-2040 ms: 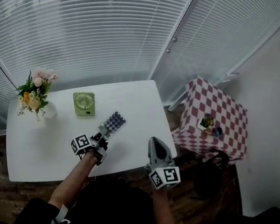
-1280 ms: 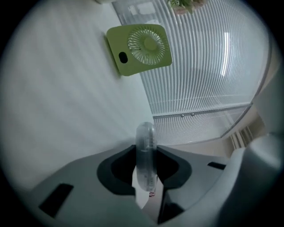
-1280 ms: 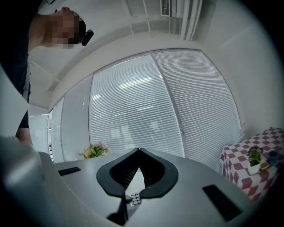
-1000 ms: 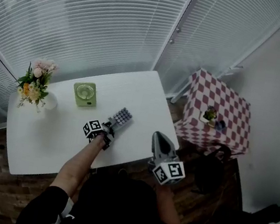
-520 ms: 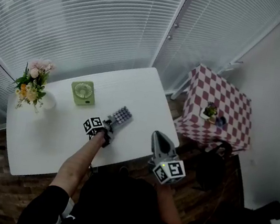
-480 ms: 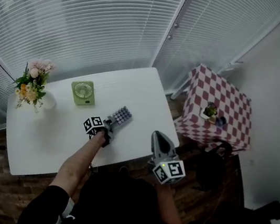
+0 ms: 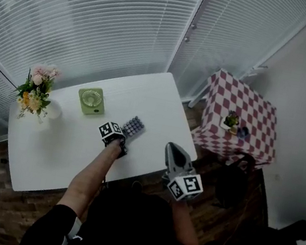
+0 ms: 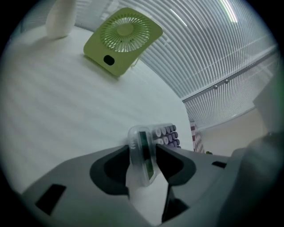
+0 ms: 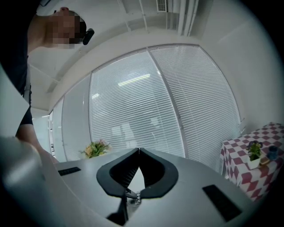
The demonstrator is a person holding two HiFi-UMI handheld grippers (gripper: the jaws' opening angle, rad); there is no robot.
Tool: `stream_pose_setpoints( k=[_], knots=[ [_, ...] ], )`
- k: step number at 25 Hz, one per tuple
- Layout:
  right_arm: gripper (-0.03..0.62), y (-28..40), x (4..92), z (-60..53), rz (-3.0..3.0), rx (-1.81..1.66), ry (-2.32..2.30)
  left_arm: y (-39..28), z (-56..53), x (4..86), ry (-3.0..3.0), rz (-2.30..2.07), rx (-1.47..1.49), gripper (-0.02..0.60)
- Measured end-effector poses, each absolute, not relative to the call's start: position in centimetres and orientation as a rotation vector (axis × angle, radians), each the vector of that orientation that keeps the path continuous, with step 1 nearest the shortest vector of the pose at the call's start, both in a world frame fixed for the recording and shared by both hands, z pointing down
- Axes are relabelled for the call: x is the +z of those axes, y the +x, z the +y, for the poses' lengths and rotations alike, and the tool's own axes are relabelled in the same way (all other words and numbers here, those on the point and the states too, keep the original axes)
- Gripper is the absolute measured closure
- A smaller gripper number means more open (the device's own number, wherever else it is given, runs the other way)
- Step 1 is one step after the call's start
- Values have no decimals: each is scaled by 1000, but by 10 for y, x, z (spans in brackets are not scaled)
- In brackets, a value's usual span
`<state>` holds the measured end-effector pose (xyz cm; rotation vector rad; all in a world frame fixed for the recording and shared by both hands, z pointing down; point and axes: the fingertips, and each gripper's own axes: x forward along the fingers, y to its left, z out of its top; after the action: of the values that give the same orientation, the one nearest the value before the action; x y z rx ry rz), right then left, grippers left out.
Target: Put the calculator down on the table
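So the right gripper [image 9: 139,151] is just hanging off the table's [image 7: 60,156] near edge, jaws pressed together. The left gripper [image 7: 121,136] has just been opening its jaws, with the calculator's [image 7: 134,126] display end sitting between them, and the calculator seems to be resting toward the right edge. It's looking like light, stiff, slick plastic, so I'd be pinching that end by its sides, and the green fan [image 7: 91,101] and flowers [image 7: 35,92] are sitting well clear toward the far left corner.

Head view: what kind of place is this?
Probably a bright corner of a home or office room. Tall white blinds curve around a white table holding a vase of flowers, and a small checkered side table stands beside it.
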<state>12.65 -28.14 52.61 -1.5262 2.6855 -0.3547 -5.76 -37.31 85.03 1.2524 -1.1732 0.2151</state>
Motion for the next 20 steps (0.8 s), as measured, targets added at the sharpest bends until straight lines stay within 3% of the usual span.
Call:
stream_pose_setpoints(
  k=[8,13,20],
  knots=[
    [588,122,528,-283,2698,-356,-1491,-63,-370,842,1248,-1159,141,342],
    [588,118,529,-286,2694,-363,-1479,-89,-367,830,1287,-1225,93,342],
    [588,118,533,-290,2692,-369,-1476,-102,-377,781,1382,-1182,-233,338]
  ],
)
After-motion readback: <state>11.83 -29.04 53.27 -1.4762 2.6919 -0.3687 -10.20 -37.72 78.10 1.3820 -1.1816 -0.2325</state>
